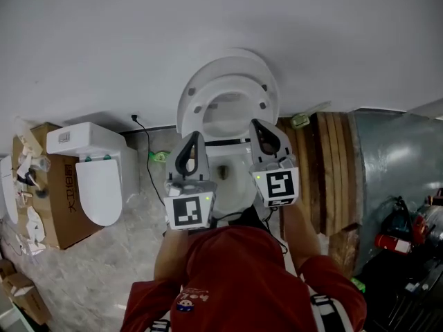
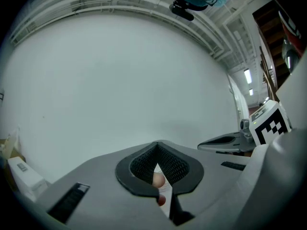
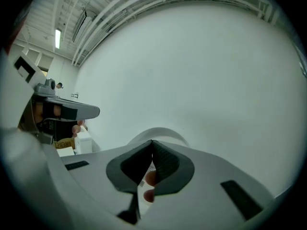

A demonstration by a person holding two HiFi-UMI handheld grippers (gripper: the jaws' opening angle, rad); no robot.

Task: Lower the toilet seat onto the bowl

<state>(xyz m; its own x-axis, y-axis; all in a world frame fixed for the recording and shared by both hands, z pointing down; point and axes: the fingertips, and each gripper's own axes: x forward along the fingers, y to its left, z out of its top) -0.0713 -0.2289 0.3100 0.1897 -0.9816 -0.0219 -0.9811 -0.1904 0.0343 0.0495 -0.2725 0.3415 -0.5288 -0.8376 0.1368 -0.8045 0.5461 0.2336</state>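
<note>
Head view: toilet seat (image 1: 232, 84), a glossy white oval ring, stands upright against its lid, above the bowl (image 1: 239, 185), with left gripper (image 1: 196, 138) and right gripper (image 1: 257, 126) just before it
Left gripper view: ribbed black pads (image 2: 172, 166) meet at the tips, nothing between
Right gripper view: jaws likewise pressed together, empty

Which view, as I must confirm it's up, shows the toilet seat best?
The head view: the toilet seat stands raised against its lid, ring visible. The right gripper view catches only a white curved edge, seat or lid unclear; the left gripper view shows none.
</note>
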